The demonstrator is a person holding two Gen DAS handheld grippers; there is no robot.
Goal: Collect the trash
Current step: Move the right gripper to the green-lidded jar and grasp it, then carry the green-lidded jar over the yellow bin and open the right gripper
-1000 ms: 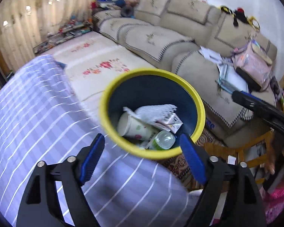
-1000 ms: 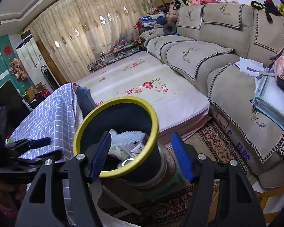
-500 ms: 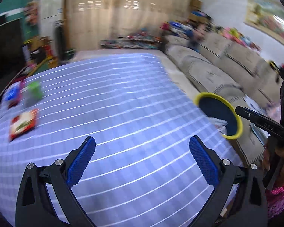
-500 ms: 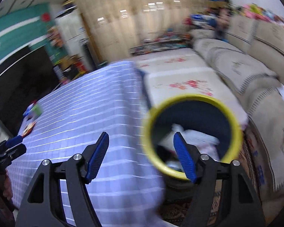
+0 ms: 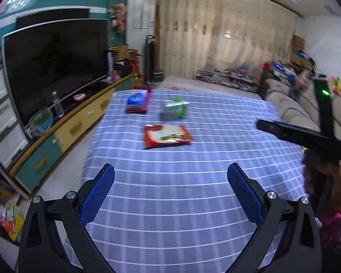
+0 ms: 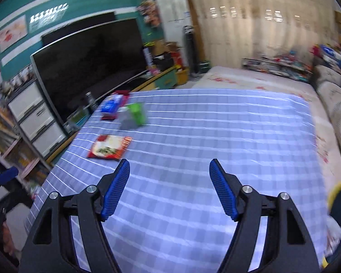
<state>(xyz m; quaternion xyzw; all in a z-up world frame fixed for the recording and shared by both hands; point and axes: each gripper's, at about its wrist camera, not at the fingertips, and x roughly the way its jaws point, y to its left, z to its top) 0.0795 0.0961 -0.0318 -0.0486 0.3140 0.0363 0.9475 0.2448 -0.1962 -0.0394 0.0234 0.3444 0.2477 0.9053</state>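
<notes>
— Fingers first: how do they stand?

— Left gripper (image 5: 170, 191) has its blue fingers (image 5: 97, 193) spread about as wide as they go, with nothing between them but checked cloth. Right gripper (image 6: 169, 186) is narrower, parted about two thirds, jaws edging apart, also empty.

— Where is the trash?

— On the far left part of the table (image 5: 193, 193): a red packet (image 5: 167, 136) nearest, a green pack (image 5: 175, 109) beyond it, a blue-and-red pack (image 5: 137, 101) at the far edge. All three lie well ahead of both grippers.

— Does one view show more than the other?

— The right view catches the yellow rim of the bin (image 6: 339, 192) at its right edge, beside the table's near right corner; the left view misses it. The left view shows the other gripper in a hand (image 5: 332, 173) at the right, with a green light lit.

— Room to move?

— The near and right cloth is bare. A TV cabinet (image 5: 63, 134) runs close along the left edge, a sofa (image 5: 293, 113) along the right.

— Any writing?

— Blurred; no label can be read.
</notes>
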